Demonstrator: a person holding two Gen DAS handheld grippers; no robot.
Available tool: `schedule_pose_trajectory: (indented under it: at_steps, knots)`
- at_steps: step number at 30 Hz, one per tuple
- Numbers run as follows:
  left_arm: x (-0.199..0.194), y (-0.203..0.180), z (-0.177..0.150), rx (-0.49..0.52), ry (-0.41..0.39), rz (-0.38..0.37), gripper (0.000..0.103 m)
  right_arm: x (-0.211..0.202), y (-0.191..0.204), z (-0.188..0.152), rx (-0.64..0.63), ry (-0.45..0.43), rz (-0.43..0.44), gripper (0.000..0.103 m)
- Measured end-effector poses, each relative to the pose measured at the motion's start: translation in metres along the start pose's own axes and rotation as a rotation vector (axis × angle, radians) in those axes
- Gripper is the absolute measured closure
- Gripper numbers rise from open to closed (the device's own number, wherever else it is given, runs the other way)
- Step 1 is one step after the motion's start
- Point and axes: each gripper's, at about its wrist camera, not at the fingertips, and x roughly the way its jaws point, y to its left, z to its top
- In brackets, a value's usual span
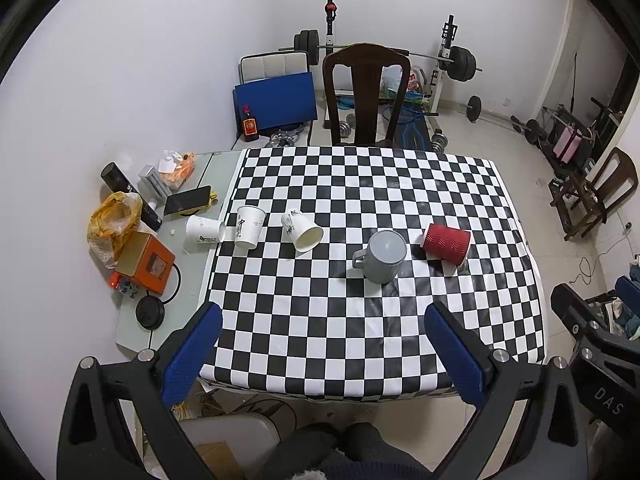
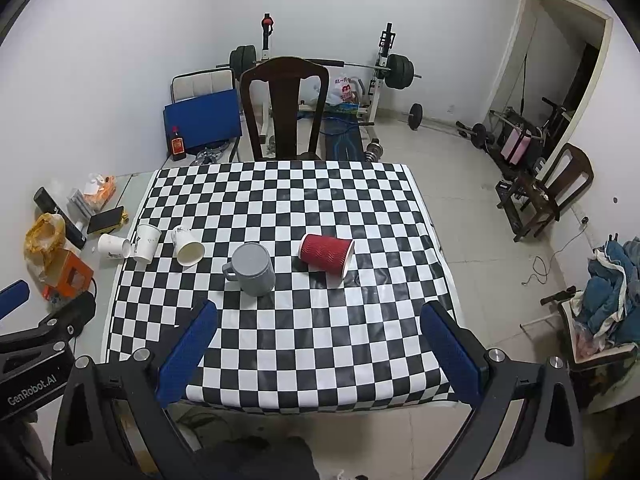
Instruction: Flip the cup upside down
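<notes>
Both grippers hover above the tabletop's near edge, looking down and forward along their fingers. The left gripper (image 1: 322, 344) has its blue pads spread wide with nothing between them; the right gripper (image 2: 318, 344) is spread the same way. Bare checkered tabletop (image 2: 320, 344) lies between them and the cups. The grey mug (image 2: 253, 269) stands mouth-down near the middle, handle toward the left edge. Just beside it, toward the right edge, the red ribbed cup (image 2: 326, 255) lies on its side.
</notes>
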Motion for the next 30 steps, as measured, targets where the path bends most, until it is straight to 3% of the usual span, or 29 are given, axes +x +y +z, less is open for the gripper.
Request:
schedule_pose_trajectory:
  at_steps: [30]
  knots:
    - [-0.006,-0.001,-0.011,0.009,0.018,0.002,0.0,-0.002,0.004,0.003,-0.001,0.007,-0.002,0.001]
